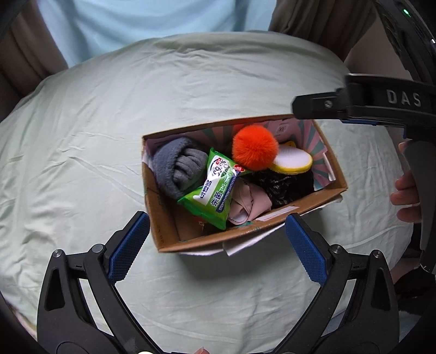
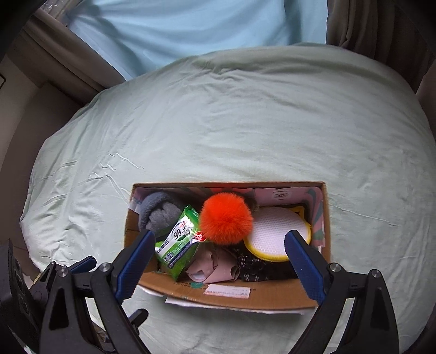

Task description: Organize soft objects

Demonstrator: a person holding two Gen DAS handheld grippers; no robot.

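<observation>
An open cardboard box (image 1: 169, 231) (image 2: 272, 295) sits on a pale green bed sheet (image 1: 95, 136). It holds an orange pom-pom (image 1: 254, 148) (image 2: 226, 217), a grey rolled sock (image 1: 178, 168) (image 2: 159, 215), a green wipes pack (image 1: 215, 190) (image 2: 179, 242), a yellow-rimmed white sponge (image 1: 294, 160) (image 2: 278, 234), pink cloth (image 1: 250, 204) (image 2: 215, 266) and dark patterned fabric (image 1: 283, 185) (image 2: 259, 269). My left gripper (image 1: 216, 239) is open and empty above the box's near wall. My right gripper (image 2: 220, 261) is open and empty over the box.
The right gripper's body (image 1: 381, 100) and the hand holding it show at the right of the left wrist view. Curtains (image 2: 381, 24) and a pale blue panel (image 2: 190, 27) lie beyond the bed. Wrinkled sheet (image 2: 245, 122) surrounds the box.
</observation>
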